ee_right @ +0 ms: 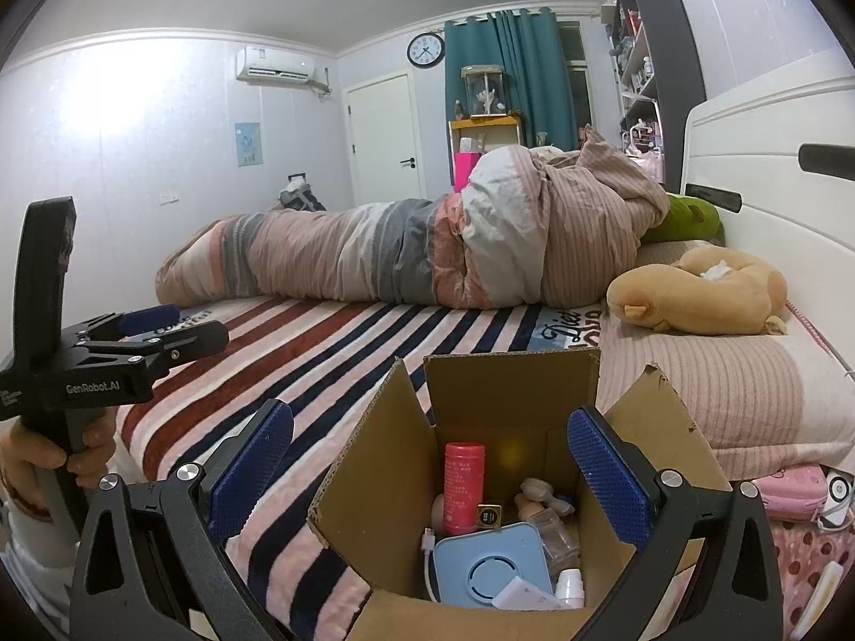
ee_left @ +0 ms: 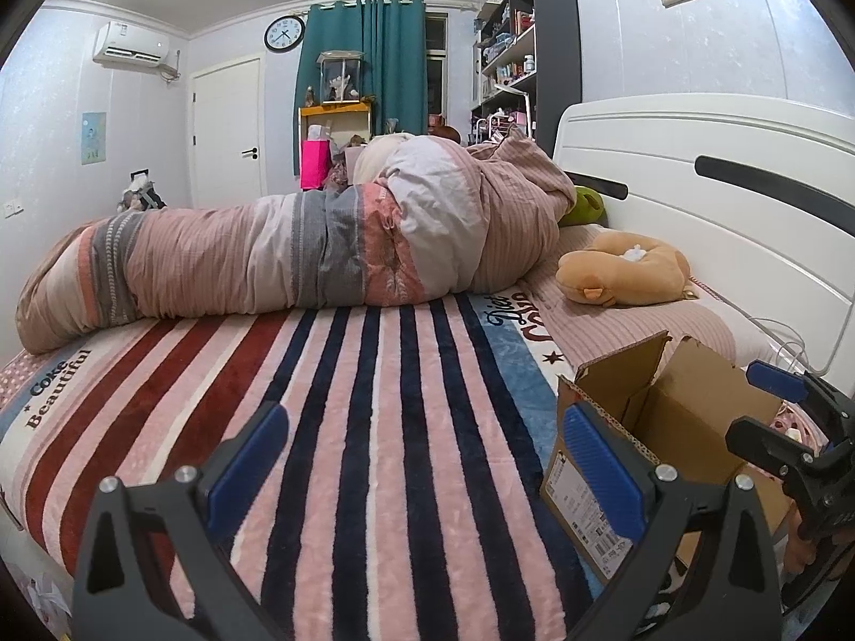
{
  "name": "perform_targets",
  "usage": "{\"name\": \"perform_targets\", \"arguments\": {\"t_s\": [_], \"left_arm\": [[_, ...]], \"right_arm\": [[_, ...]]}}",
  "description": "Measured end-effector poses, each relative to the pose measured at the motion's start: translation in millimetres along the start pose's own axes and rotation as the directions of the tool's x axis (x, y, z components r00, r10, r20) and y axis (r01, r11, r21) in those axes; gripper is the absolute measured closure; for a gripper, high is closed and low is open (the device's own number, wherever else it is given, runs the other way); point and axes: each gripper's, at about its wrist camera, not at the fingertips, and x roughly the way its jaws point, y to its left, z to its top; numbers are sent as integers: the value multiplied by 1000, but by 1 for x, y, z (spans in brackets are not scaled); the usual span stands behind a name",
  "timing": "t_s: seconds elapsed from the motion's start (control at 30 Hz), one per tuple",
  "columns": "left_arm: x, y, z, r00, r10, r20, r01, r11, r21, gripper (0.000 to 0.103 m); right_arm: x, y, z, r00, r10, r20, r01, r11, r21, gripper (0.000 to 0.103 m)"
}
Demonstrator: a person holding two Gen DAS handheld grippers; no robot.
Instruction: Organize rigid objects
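Both grippers, left [ee_left: 422, 459] and right [ee_right: 430, 462], hang wide-jawed and empty over the bed [ee_left: 374, 374]; the items-filled box [ee_right: 497, 390] could tip on soft bedding if nudged.

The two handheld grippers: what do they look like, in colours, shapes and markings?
Both match. The right gripper has black angular frame arms with triangular cut-outs and silver round bolts; its flat fingers carry blue textured pads. The left gripper, seen from the side, is black with blue pads, a tall black upright part, and white lettering "GenRobot.AI". A bare hand with a white sleeve grips its handle.
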Motion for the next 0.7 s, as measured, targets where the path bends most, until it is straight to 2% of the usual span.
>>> {"name": "perform_targets", "arguments": {"t_s": [0.7], "left_arm": [[-1, -1, 0, 1000, 3, 1, -3, 1000, -1, 1]], "right_arm": [[0, 1, 1, 1000, 1, -1, -1, 1000, 0, 0]]}}
